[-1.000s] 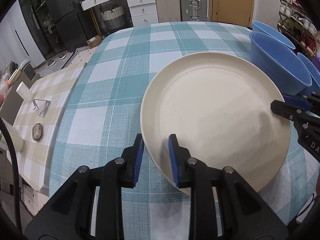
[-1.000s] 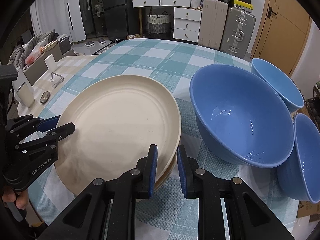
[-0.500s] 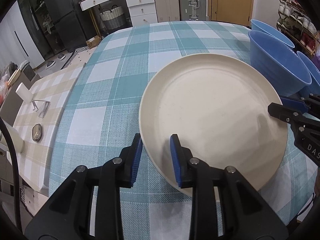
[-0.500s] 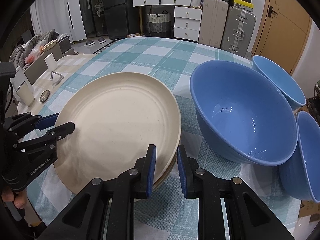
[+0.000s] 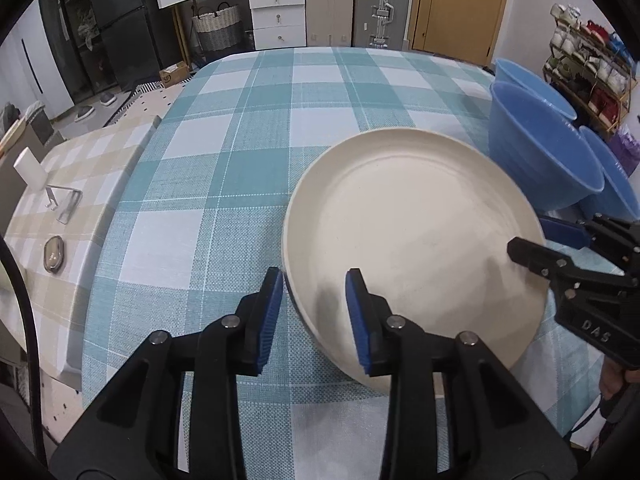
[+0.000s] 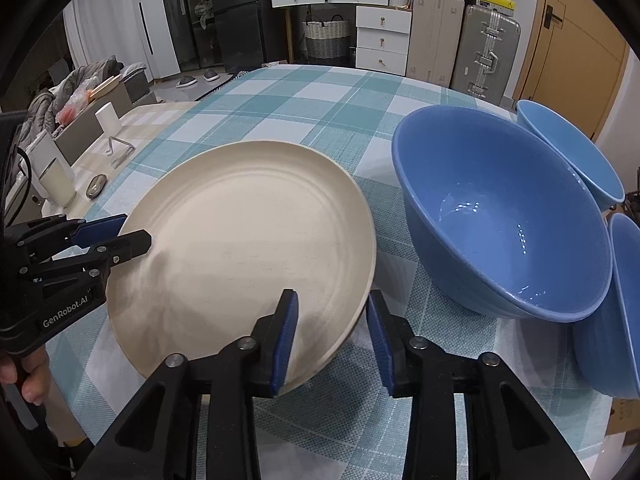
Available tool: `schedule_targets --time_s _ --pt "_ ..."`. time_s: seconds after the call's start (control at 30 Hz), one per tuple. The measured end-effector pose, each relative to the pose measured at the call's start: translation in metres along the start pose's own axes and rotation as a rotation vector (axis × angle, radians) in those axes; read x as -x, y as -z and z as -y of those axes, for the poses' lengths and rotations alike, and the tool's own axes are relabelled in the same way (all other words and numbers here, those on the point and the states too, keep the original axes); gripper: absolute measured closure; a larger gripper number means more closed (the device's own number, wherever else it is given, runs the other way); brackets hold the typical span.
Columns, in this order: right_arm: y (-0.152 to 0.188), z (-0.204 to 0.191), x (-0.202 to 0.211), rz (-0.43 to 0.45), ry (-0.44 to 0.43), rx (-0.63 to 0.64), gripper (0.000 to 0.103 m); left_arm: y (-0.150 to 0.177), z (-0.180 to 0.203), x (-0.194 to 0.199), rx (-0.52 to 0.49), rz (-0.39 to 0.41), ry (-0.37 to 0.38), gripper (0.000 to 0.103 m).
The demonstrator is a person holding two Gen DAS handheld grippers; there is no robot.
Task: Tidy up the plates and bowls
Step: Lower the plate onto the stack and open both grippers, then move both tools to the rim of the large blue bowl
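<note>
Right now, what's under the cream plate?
Under the cream plate only the checked tablecloth shows around its rim. In the right wrist view no second plate edge is visible beneath it, but its underside is covered, so I cannot be sure.

third bowl (blue) cut off, right edge

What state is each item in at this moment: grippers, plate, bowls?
Left gripper: open, jaws straddling the plate's rim.
Right gripper: open, jaws straddling the opposite rim.
Cream plate: upright, empty, not clamped.
Large blue bowl: upright, empty.
Two smaller blue bowls: upright, beside it.
</note>
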State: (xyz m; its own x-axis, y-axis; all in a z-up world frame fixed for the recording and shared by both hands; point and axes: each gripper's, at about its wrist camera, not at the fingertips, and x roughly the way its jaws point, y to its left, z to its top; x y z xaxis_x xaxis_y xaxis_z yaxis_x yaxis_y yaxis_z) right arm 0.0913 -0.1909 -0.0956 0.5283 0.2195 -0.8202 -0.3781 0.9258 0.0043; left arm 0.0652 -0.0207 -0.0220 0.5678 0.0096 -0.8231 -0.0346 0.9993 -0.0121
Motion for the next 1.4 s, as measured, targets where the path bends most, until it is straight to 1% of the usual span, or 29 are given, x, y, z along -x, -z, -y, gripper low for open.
schedule_targets --time_s 0.03,0.07,0.13,0.2,0.23,0.27,0.33,0.47,0.5,0.6,0.7,0.8,0.87,1.0,1.07,1.23,1.4 --pt "0.0 -0.001 0.001 0.003 0.002 0.001 0.063 0.0 0.0 0.003 0.003 0.006 0.01 0.064" --pt "0.0 -0.001 0.002 0.008 0.0 0.001 0.059 -0.001 -0.001 0.007 0.007 0.017 0.027 0.061" --pt "-0.001 -0.001 0.006 0.02 -0.012 -0.005 0.052 -0.003 -0.002 0.016 0.016 0.036 0.051 0.045" --pt "-0.001 -0.002 0.01 0.022 -0.024 -0.005 0.043 -0.004 -0.001 0.023 0.024 0.042 0.061 0.037" --pt "-0.001 -0.002 0.012 0.023 -0.029 -0.005 0.028 -0.005 -0.002 0.028 0.031 0.036 0.075 0.034" --pt "-0.001 -0.002 0.016 0.03 -0.034 -0.006 0.018 -0.005 -0.002 0.033 0.035 0.037 0.089 0.033" --pt "0.0 -0.002 0.025 0.051 -0.045 -0.005 0.016 -0.005 -0.001 0.043 0.036 0.054 0.113 0.025" --pt "0.001 -0.002 0.038 0.065 -0.042 -0.013 0.009 -0.006 0.003 0.066 0.033 0.094 0.137 0.02" --pt "0.001 0.001 0.042 0.07 -0.044 -0.015 0.008 -0.006 0.005 0.071 0.034 0.103 0.145 0.017" --pt "0.001 0.005 0.055 0.095 -0.038 -0.027 0.005 -0.008 0.011 0.083 0.027 0.128 0.161 0.001" --pt "0.0 0.014 0.07 0.123 -0.027 -0.047 0.003 -0.013 0.019 0.093 0.01 0.151 0.159 0.001" --pt "-0.001 0.025 0.084 0.153 -0.027 -0.074 0.002 -0.02 0.027 0.1 -0.001 0.172 0.173 0.001" --pt "-0.002 0.035 0.093 0.169 -0.035 -0.096 0.002 -0.024 0.031 0.103 0.003 0.18 0.19 0.001" --pt "-0.005 0.051 0.108 0.194 -0.017 -0.128 0.002 -0.034 0.037 0.104 0.022 0.182 0.221 0.001" --pt "-0.007 0.061 0.117 0.208 -0.014 -0.144 0.002 -0.041 0.041 0.104 0.027 0.176 0.235 0.001" --pt "-0.013 0.084 0.135 0.242 0.01 -0.166 0.002 -0.062 0.055 0.107 0.008 0.197 0.244 0.001" --pt "-0.022 0.107 0.155 0.268 0.046 -0.176 0.002 -0.085 0.076 0.112 -0.035 0.225 0.287 0.001"
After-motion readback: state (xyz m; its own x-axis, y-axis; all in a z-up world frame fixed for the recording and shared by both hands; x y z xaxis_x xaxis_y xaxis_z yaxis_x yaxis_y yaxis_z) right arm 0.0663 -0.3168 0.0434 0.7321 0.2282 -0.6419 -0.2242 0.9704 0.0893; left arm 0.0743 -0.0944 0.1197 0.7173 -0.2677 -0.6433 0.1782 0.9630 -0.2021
